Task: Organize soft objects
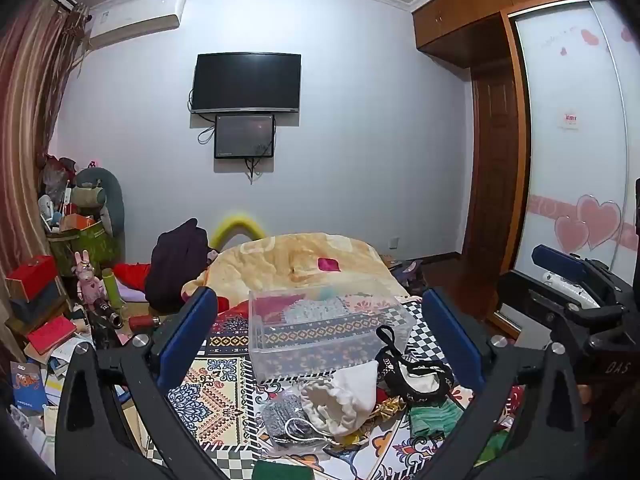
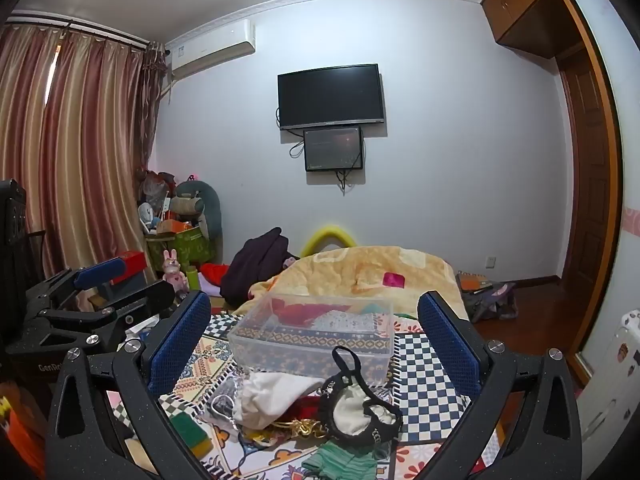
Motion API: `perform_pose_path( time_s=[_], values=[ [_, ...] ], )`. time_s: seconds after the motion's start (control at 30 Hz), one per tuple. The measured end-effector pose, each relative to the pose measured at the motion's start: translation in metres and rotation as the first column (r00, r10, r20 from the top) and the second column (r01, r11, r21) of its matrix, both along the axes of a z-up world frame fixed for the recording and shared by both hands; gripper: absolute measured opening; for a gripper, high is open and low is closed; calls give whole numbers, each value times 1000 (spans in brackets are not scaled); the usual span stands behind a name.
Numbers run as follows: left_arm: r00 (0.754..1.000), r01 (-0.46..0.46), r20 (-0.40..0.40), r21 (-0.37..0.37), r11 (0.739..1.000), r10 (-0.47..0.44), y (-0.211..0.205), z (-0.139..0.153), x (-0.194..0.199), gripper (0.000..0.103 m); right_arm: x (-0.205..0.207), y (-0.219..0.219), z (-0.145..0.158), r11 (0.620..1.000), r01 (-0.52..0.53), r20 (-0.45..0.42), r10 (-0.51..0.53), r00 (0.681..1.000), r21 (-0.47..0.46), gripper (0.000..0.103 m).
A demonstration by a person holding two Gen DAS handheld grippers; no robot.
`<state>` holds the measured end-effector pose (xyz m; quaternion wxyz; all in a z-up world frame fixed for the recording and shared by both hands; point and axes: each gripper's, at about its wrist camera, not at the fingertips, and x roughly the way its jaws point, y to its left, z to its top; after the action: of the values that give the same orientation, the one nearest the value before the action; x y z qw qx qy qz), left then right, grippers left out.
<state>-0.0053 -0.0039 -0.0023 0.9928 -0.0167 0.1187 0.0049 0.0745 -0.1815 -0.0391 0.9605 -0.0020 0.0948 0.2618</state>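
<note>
one clear bin (image 1: 328,332), two wall screens (image 1: 246,82), one bed (image 1: 224,396)

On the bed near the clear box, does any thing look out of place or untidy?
Yes. The soft things lie in a loose heap in front of the clear box, not inside it: a white cloth bag, a black and white bra and a green cloth. Both grippers are open.

From my right wrist cam the right gripper (image 2: 314,340) is wide open with nothing in it, blue pads either side of a clear plastic bin (image 2: 312,334) sitting on the patterned bedspread (image 2: 424,364). Just in front of the bin there's a white cloth (image 2: 272,396) and a black-trimmed bra (image 2: 360,404), touching each other. The left gripper (image 2: 100,280) pokes in at the left edge.
</note>
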Motion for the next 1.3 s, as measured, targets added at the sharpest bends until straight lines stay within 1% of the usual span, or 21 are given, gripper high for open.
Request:
perform_pose_path(
  time_s=[1.07, 1.2, 1.3],
  values=[
    [1000, 0, -2, 0, 1000, 0, 0, 0, 0, 103, -1, -1, 0, 1000, 2, 7, -2, 1000, 5, 103],
    [1000, 8, -29, -6, 1000, -8, 0, -2, 2, 103, -3, 1, 2, 1000, 2, -6, -2, 1000, -2, 103],
    [997, 7, -78, -9, 1000, -7, 4, -12, 7, 103, 1, -1, -5, 1000, 8, -34, -8, 999, -26, 103]
  ],
)
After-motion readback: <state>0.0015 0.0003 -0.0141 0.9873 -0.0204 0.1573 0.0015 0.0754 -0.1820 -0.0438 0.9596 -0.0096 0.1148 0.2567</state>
